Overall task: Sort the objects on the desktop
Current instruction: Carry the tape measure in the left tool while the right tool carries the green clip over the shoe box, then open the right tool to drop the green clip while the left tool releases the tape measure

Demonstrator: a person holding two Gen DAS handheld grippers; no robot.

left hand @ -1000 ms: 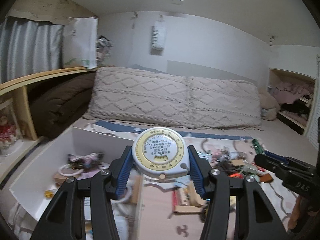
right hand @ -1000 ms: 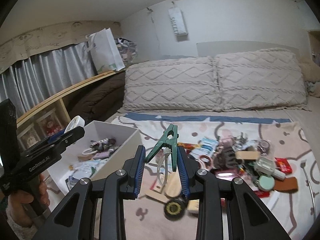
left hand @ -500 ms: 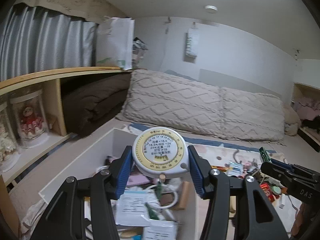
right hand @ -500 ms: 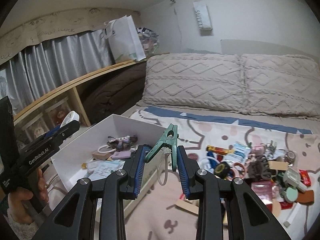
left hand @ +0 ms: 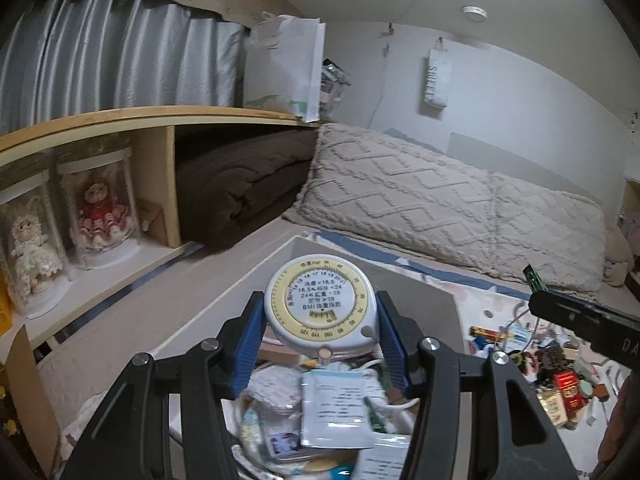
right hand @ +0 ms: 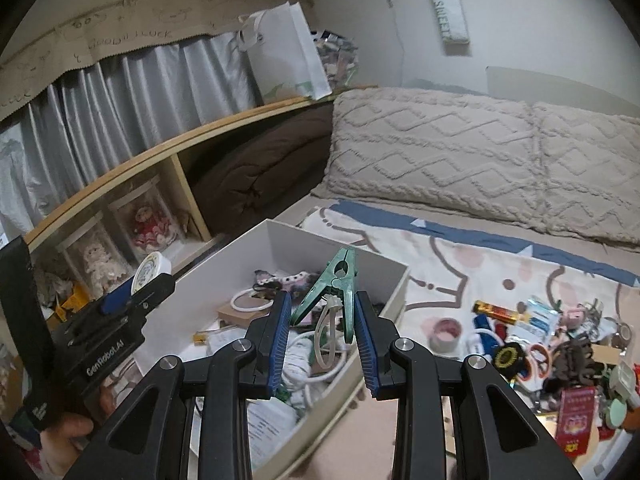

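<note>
A curtain valance (right hand: 120, 36) lettered "GOOD LUCK" hangs above the white box (right hand: 384, 300), a "SWEET" sign (right hand: 450, 14) on the wall. Over that box, the left gripper (left hand: 320, 320), marked "GenRobot.AI", clamps a round tape measure (left hand: 320, 308) printed "BMI". The right gripper (right hand: 322, 320) pinches a green clothespin (right hand: 332, 288) above the box's near edge.

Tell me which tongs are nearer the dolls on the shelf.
Left. The left tongs, with the tape measure, sit just beside the dolls; the right tongs are over the box.

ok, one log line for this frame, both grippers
left gripper: shut on tape measure | right gripper: shut on green clothespin | both over white box
</note>
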